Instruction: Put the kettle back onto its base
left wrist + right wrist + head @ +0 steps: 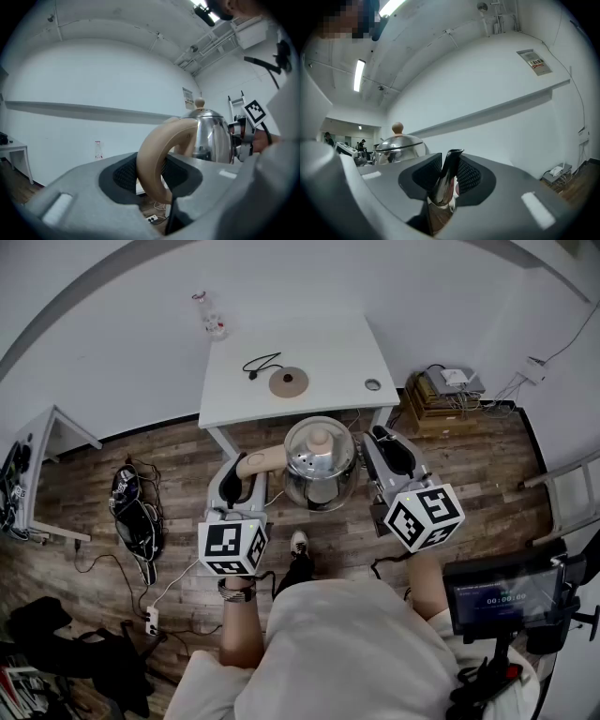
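Note:
A shiny steel kettle [320, 465] with a beige knob hangs in the air over the wooden floor, just in front of the white table [328, 352]. My left gripper [242, 470] is shut on its curved beige handle [154, 154]. My right gripper [378, 448] is shut on the steel spout [445, 180]. The kettle's body [213, 136] shows beyond the handle, and its lid [398, 143] shows left of the spout. The round brown base [288, 382] lies on the table with its black cord [261, 365] beside it.
A small round disc [373, 384] lies at the table's right edge. A clear bottle [212, 315] stands by the wall behind the table. A cardboard box [441, 395] sits right of the table. Cables and a power strip [141, 521] lie on the floor at left.

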